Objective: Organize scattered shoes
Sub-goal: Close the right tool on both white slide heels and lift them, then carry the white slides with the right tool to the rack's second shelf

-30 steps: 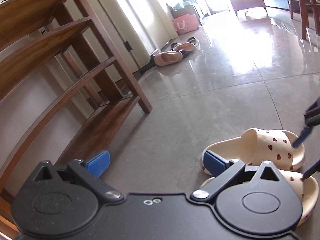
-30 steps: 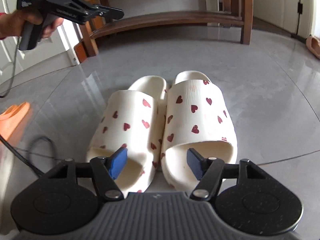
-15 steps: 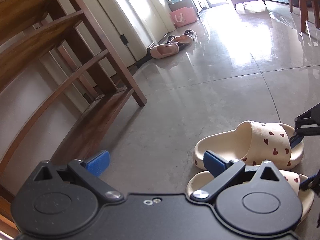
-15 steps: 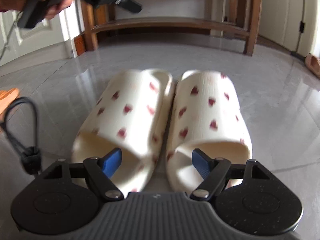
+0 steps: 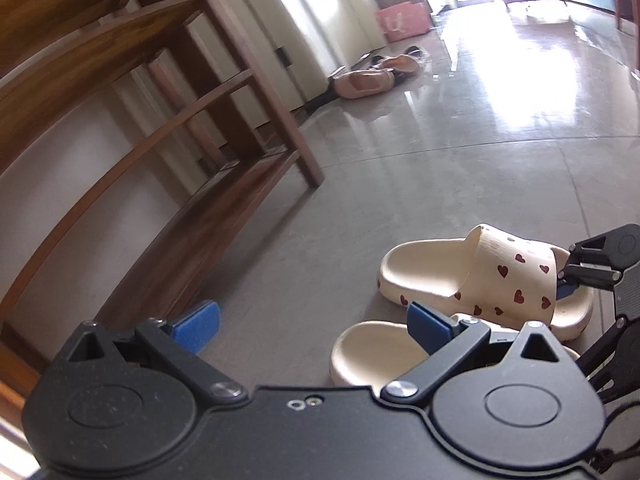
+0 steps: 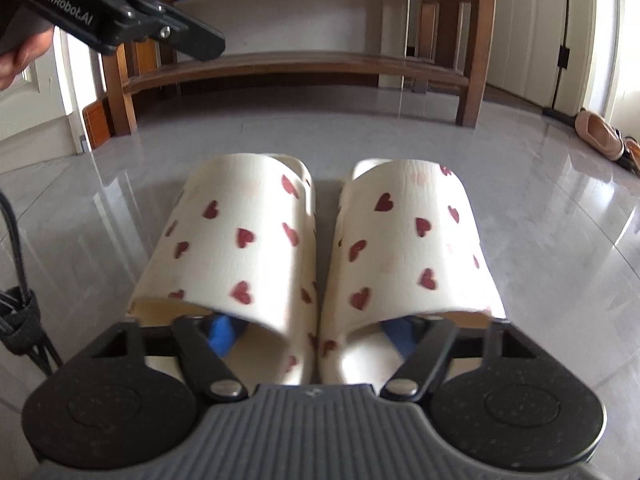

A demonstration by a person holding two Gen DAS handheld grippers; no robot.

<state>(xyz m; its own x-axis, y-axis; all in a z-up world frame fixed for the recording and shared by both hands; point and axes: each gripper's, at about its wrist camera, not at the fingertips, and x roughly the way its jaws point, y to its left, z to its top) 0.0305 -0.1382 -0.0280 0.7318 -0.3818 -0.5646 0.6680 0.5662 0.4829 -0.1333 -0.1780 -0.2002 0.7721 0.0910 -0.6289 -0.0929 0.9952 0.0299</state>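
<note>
A pair of cream slippers with red hearts lies side by side on the grey floor, the left slipper (image 6: pixel 240 248) touching the right slipper (image 6: pixel 408 248). My right gripper (image 6: pixel 312 332) is open and low, with one blue finger pushed into each slipper's opening, and the two inner walls stand between the fingers. From the left wrist view the far slipper (image 5: pixel 500 276) and the near slipper (image 5: pixel 380 356) lie at the lower right. My left gripper (image 5: pixel 312 326) is open, holds nothing, and hovers above the floor beside the wooden shoe rack (image 5: pixel 160 152).
The rack's low shelves (image 6: pixel 300 64) stand just beyond the slippers. Pink shoes (image 5: pixel 364 84) lie by the wall past the rack, near a pink bag (image 5: pixel 402 20). A hand (image 6: pixel 20 56) holds the left gripper (image 6: pixel 188 12) at the upper left. A black cable (image 6: pixel 20 300) hangs at left.
My right gripper has moved forward and down, so its fingers now sit inside the slipper openings. The left gripper has swung slightly, bringing the slippers nearer in its view.
</note>
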